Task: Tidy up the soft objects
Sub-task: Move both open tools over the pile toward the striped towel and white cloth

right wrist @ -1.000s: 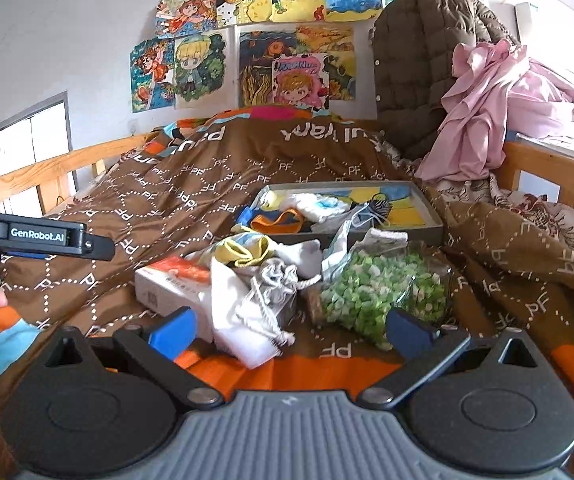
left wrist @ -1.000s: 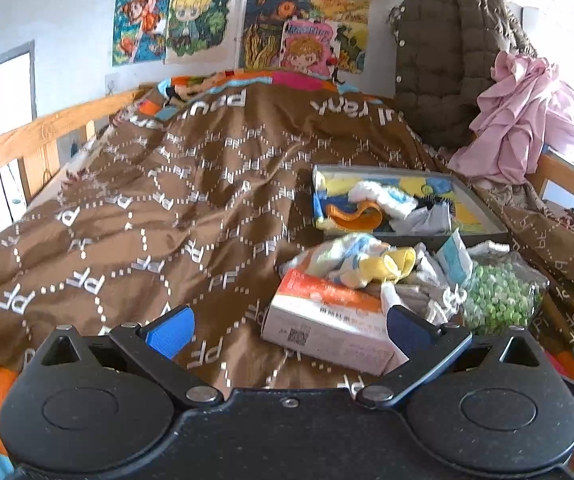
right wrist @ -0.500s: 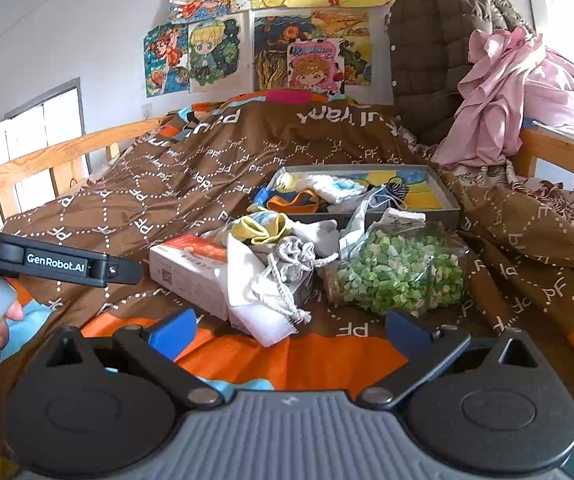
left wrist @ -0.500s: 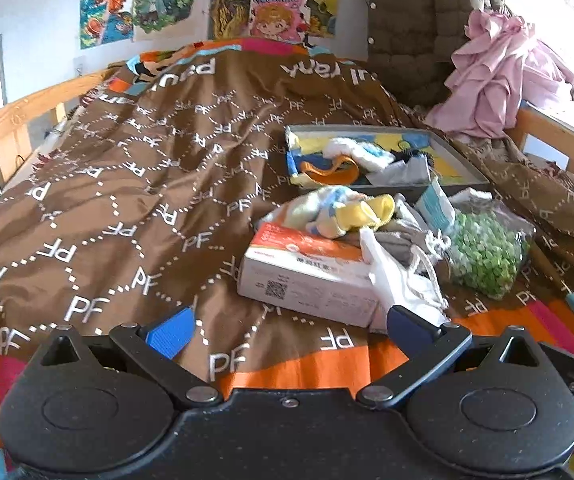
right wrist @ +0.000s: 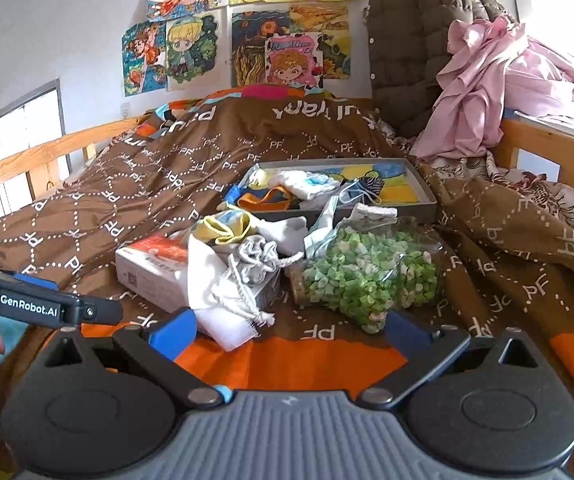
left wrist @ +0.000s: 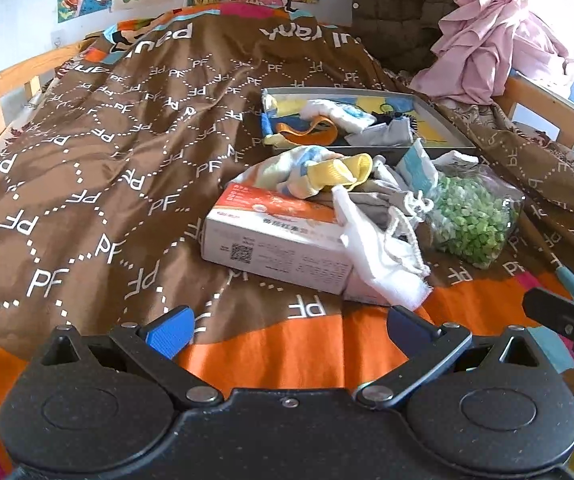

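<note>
Jaws of the left gripper [left wrist: 289, 326] and right gripper [right wrist: 289, 328] gape wide, empty, before the white glove [left wrist: 379, 258] draped over a box [left wrist: 271, 236].

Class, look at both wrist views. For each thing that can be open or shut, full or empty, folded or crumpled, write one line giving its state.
Left gripper: open, holding nothing.
Right gripper: open, holding nothing.
Shallow grey tray: open-topped, partly filled with small cloth items.
White and orange cardboard box: shut, lying flat on the bedspread.
White drawstring cloth pouch: drawn shut, draped over the box.
Clear bag of green pieces: full, lying on its side.
Yellow sock: crumpled on the pile.
</note>
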